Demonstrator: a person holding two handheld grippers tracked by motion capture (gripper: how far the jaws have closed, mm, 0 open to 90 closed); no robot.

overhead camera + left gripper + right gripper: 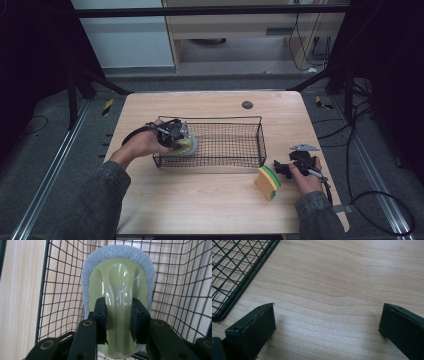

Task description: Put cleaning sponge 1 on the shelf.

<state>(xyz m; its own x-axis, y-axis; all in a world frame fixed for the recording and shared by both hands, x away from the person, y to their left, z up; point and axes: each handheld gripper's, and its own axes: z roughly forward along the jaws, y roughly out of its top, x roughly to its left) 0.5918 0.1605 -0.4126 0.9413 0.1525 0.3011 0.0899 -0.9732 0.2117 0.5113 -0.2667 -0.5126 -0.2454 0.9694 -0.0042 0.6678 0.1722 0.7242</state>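
L gripper (118,322) is clamped on the raised central handle of a scrub pad (117,287), one jaw on each flank of the glossy yellow-green ridge. That ridge is the only narrow, stiff part, so gripping there probably gives control w/o crushing the soft grey-white pad edge around it. In the left gripper view the pad's long axis runs bottom to top of frame, straight along the jaws, w/ the rounded end pointing at the top centre, away from the gripper. The handle face looks toward the camera, the grey scrub side faces away.

The pad sits inside the wire basket (235,150), at its left end; in the high view that's just left of frame centre. Mesh shows behind and on both sides of the pad. Can't tell if it touches the basket floor or hangs just above.

R gripper (283,169) is at the lower right of the high view, jaws spread wide w/ nothing between them, only bare table (342,277) wood under them. It points toward a sponge (268,182), yellow w/ a green layer, standing on edge just beside it at lower right centre. Likely parked or lining up for that sponge; jaws are apart from it.
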